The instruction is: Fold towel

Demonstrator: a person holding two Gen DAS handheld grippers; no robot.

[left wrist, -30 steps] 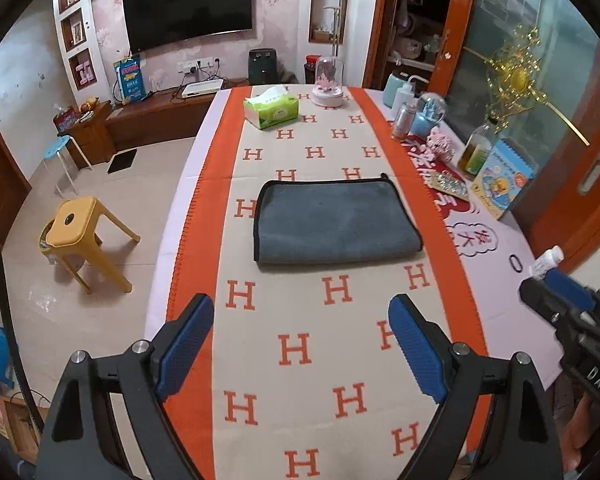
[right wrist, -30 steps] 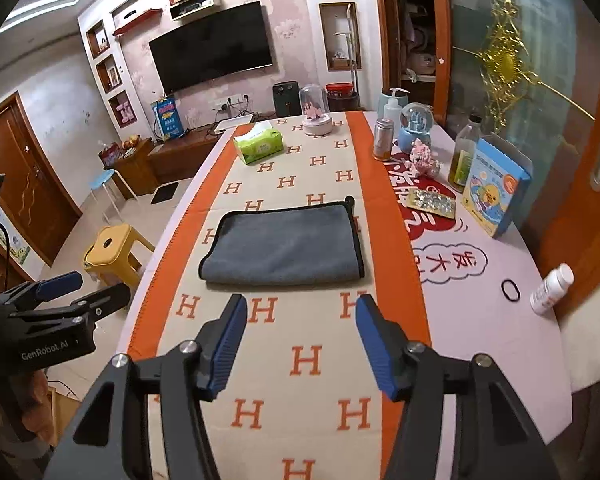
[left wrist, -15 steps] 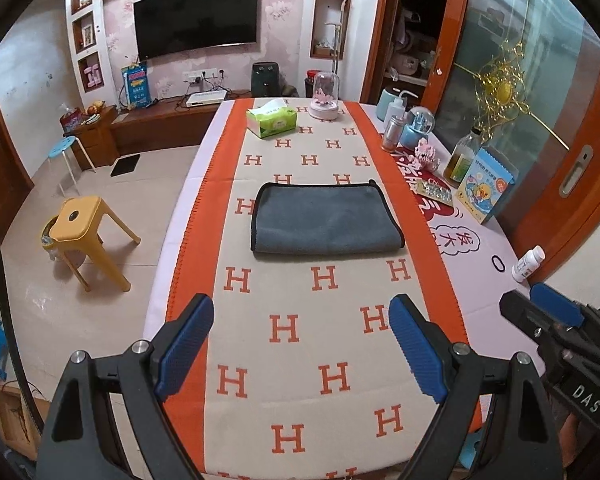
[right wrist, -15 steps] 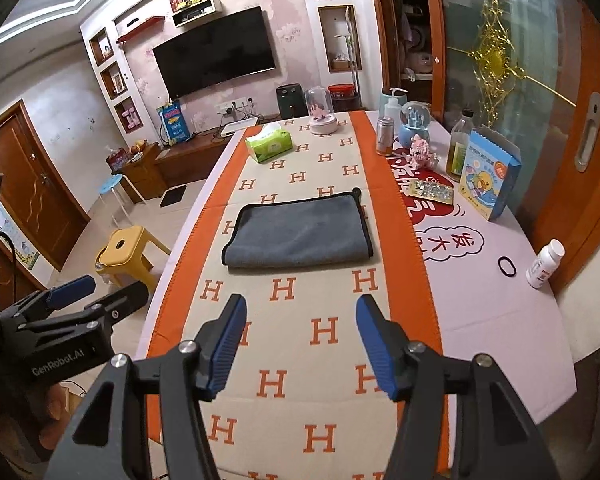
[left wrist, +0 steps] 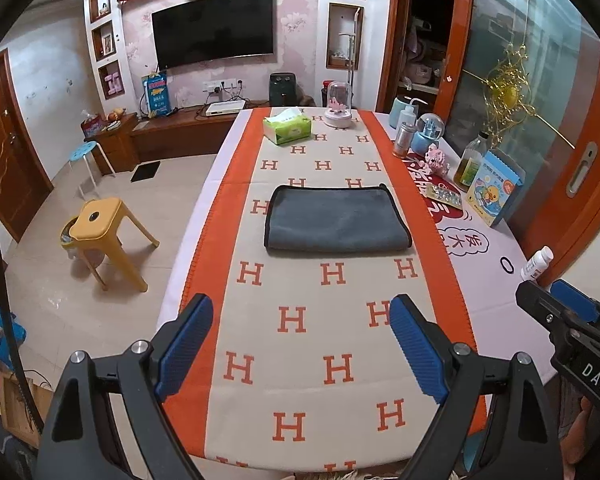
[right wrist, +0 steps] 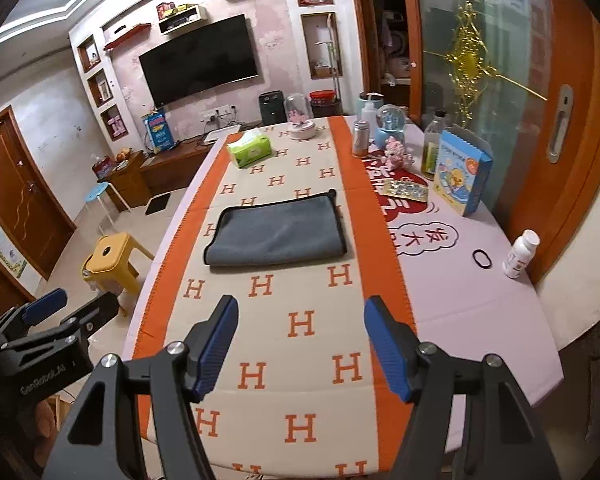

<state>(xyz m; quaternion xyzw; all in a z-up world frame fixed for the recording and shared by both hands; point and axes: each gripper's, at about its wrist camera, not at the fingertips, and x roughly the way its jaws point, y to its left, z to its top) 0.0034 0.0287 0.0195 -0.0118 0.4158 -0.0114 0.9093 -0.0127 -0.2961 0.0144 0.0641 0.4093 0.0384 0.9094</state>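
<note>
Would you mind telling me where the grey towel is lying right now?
The grey towel lies folded mid-table on the H-patterned runner, ahead of both open tongs, nearer than the green tissue box.

We're looking through the left wrist camera from above the near end of the surface (left wrist: 484, 292), facing down its length toward the television (left wrist: 214, 28) at upper centre, well back from everything on it. The left claw (left wrist: 300, 316) fills the bottom of the frame, and the right claw (left wrist: 556, 304) pokes in at lower right. The right wrist camera sits just alongside, angled the same way, with its own right claw (right wrist: 298, 320) along the bottom and the left claw (right wrist: 76, 304) at lower left. Both views share the whole surface (right wrist: 460, 300), the towel (left wrist: 336, 220) (right wrist: 276, 236) mid-frame, and the far wall.
</note>
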